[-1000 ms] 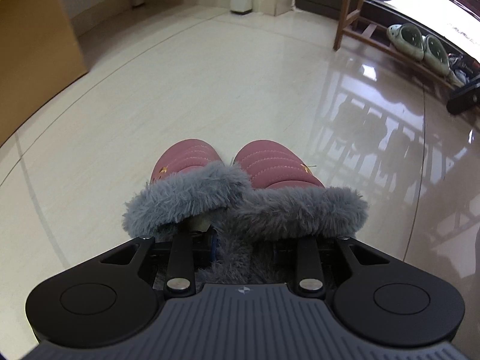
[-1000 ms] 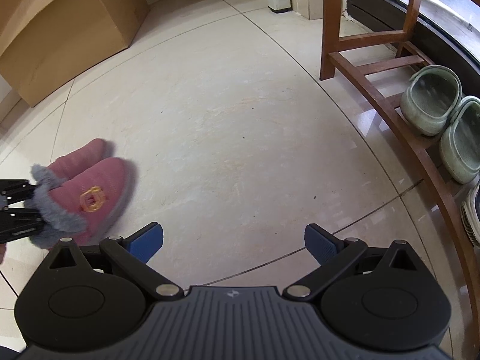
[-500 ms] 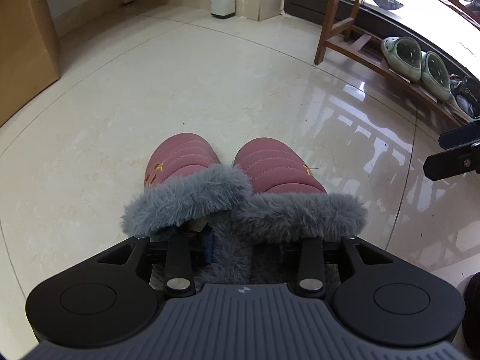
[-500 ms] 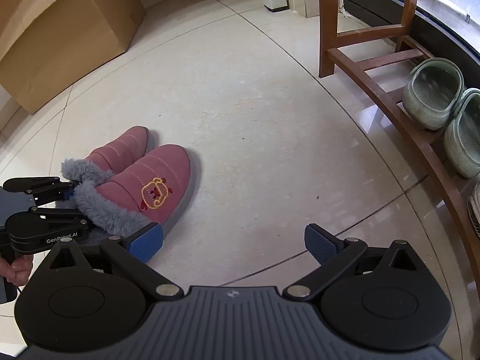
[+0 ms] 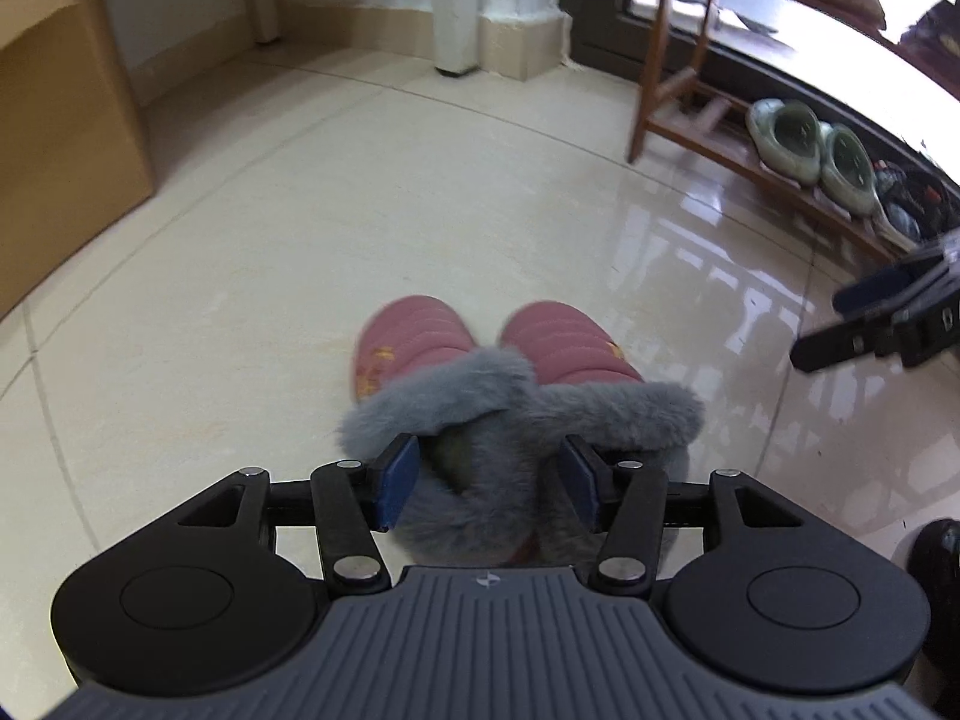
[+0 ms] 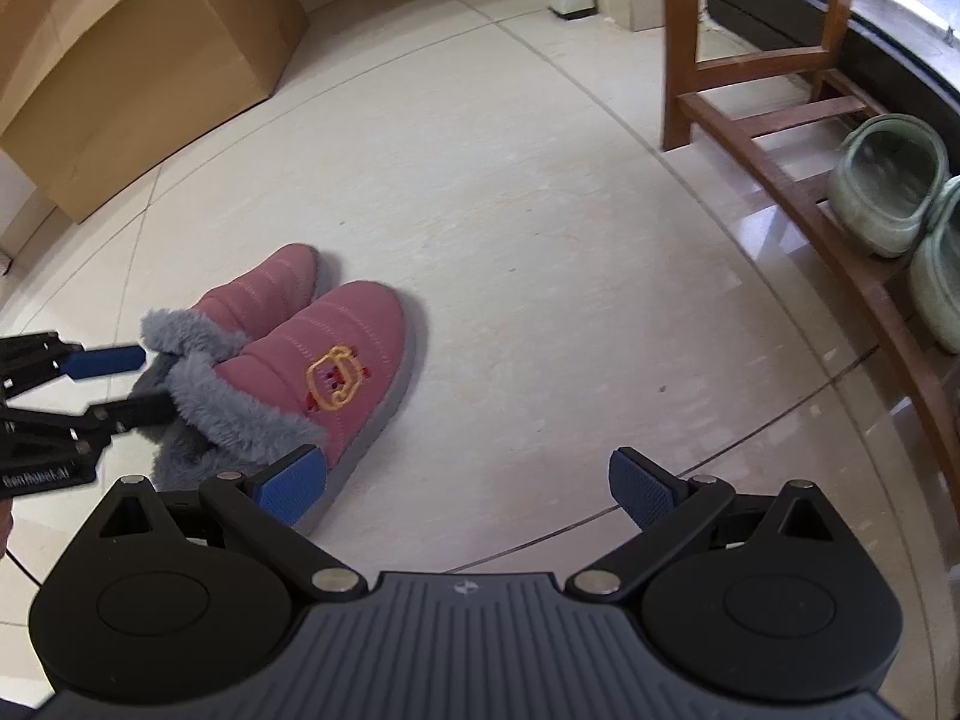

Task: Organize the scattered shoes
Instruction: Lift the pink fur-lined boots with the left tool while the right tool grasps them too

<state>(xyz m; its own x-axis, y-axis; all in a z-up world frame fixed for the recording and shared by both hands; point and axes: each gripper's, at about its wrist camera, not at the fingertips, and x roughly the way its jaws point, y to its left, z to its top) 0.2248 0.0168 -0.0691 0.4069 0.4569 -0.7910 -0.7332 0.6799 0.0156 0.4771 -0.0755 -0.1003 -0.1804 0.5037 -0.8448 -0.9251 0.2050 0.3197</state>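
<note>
1. on the floor (image 6: 540, 228), the slippers (image 6: 336, 360) stand paired, ready for the rack (image 6: 840, 252).
2. left hand-held gripper (image 5: 489, 477) is opening around the fur cuffs, releasing.
3. right hand-held gripper (image 6: 468, 486) is wide open, empty.

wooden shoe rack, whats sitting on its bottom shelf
A pair of green clogs sits on the wooden shoe rack, toes outward. Darker shoes lie further along, too blurred and cropped to identify.

Cardboard box (image 6: 138, 60) stands on tiled floor (image 6: 510, 210).
</note>
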